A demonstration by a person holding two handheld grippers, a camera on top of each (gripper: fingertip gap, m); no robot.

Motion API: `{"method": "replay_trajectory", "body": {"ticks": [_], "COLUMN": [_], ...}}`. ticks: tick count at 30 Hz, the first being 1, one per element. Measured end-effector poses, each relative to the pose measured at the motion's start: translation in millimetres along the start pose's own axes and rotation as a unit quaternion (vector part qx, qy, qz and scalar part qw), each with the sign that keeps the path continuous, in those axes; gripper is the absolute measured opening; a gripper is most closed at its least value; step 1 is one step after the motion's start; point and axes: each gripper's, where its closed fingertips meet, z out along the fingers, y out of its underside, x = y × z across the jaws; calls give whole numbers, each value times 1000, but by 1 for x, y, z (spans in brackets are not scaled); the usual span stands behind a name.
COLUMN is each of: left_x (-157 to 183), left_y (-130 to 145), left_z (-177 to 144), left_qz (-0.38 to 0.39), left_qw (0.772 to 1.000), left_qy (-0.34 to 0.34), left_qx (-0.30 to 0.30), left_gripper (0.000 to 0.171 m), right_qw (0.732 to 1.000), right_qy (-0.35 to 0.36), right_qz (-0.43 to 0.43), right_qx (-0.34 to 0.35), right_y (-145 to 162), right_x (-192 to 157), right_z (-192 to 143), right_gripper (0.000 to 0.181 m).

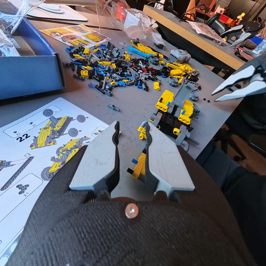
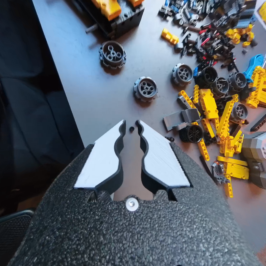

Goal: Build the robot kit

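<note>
My left gripper (image 1: 132,125) is open over the table's near edge, just left of a partly built yellow, black and grey brick vehicle (image 1: 172,115). A yellow beam part (image 1: 138,165) of it shows between the fingers, close to the right finger. My right gripper (image 2: 131,122) is open with a narrow gap, low over the table. A tiny black bush (image 2: 131,128) lies on the table between its tips, and a second one (image 2: 136,122) sits at the right fingertip. The right gripper also shows in the left wrist view (image 1: 213,97), beside the same two bushes (image 1: 206,100).
A heap of loose yellow, blue, grey and black parts (image 1: 122,69) covers the middle of the grey table (image 1: 129,100). An open instruction booklet (image 1: 36,144) and a blue box (image 1: 28,72) lie left. Grey wheels (image 2: 145,89) (image 2: 113,55) lie ahead of the right gripper. The table edge (image 2: 60,86) runs left. About 30 centimeters separates my left fingertips from my right.
</note>
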Motion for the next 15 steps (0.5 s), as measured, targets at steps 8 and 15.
{"method": "replay_trajectory", "body": {"ticks": [8, 15], "left_x": [0, 0], "left_y": [0, 0], "left_z": [0, 0], "left_qz": [1, 1], "left_qw": [1000, 1000], "left_qy": [0, -2], "left_qx": [0, -1], "left_gripper": [32, 32], "right_qw": [991, 983], "right_qy": [-7, -19], "right_qz": [87, 111], "right_qx": [99, 145], "right_y": [-19, -55], "right_x": [13, 28], "right_z": [-4, 13], "right_gripper": [47, 54]}}
